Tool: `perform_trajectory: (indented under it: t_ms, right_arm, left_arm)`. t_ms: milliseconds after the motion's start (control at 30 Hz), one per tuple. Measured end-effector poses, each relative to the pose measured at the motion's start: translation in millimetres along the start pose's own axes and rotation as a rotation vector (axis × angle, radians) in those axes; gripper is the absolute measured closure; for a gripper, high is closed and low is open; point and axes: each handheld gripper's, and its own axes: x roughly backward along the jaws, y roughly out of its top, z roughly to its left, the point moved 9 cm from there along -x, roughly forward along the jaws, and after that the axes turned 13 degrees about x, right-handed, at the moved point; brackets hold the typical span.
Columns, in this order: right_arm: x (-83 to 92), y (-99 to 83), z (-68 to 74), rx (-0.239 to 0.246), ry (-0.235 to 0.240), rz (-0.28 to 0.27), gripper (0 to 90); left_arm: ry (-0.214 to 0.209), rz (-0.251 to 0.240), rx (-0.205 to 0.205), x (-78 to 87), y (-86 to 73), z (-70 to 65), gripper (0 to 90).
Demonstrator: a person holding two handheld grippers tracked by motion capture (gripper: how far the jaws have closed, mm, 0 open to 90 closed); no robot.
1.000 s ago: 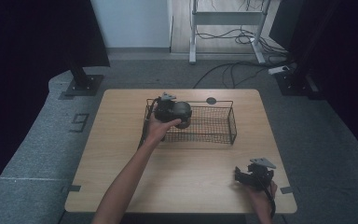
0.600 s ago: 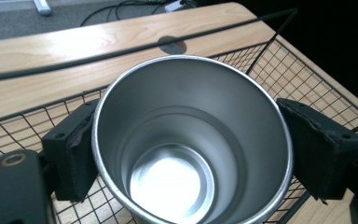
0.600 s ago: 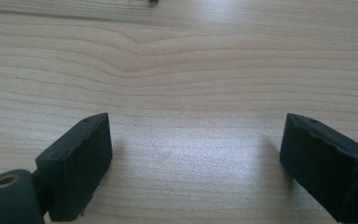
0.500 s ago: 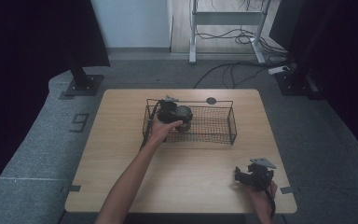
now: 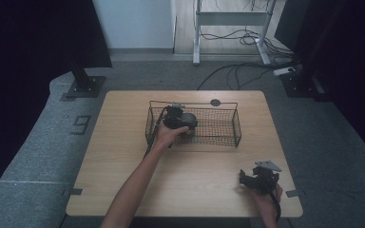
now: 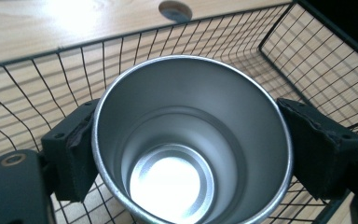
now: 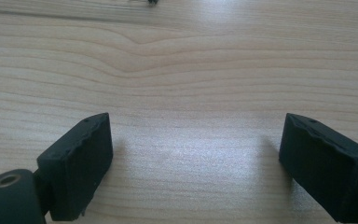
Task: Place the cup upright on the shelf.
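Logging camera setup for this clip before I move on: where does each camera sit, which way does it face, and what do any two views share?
High view: above the person's side, looking forward and down on the wooden table; both forearms, left gripper, right gripper.
Left gripper view: rides that gripper, looking into a steel cup between its fingers.
Right gripper view: faces bare tabletop between spread fingers.
Shared: wire basket in high and left gripper views.

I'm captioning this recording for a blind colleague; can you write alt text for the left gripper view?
A shiny metal cup, seen from above into its empty inside, is clamped between the left gripper's two black jaws. It is held inside a black wire basket on a light wooden table, with a round dark hole in the tabletop beyond.
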Motion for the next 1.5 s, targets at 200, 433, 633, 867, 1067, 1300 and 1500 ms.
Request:
perform_trajectory:
  t_ms: [200, 433, 633, 867, 1067, 1300, 1500]
  right_arm:
    - [0.0, 0.0, 0.0, 0.0, 0.0, 0.0, 9.6]
    - [0.0, 0.0, -0.1, 0.0, -0.001, -0.001, 9.7]
    - [0.0, 0.0, -0.1, 0.0, -0.001, -0.001, 9.8]
    - [0.1, 0.0, -0.1, 0.0, -0.001, -0.001, 9.8]
    - [0.1, 0.1, -0.2, -0.001, -0.002, -0.001, 10.1]
    - [0.3, -0.1, -0.2, -0.003, -0.004, -0.001, 10.4]
    - [0.4, -0.2, -0.2, -0.004, -0.005, -0.001, 10.4]
  left_arm:
    - [0.016, 0.012, 0.014, -4.1, -3.9, 2.9, 14.2]
    - [0.043, 0.019, 0.017, -6.7, -5.9, 5.9, 14.1]
    - [0.053, 0.027, 0.02, -5.2, -6.2, 5.7, 12.2]
    - [0.054, 0.024, 0.026, -4.1, -5.2, 3.9, 8.4]
    - [0.059, -0.035, 0.0, 6.3, 3.0, 2.4, 7.1]
    - [0.034, -0.062, 0.003, 19.0, 9.3, -0.6, 6.3]
    - [-0.011, -0.09, 0.009, 38.5, 11.2, -6.7, 6.2]
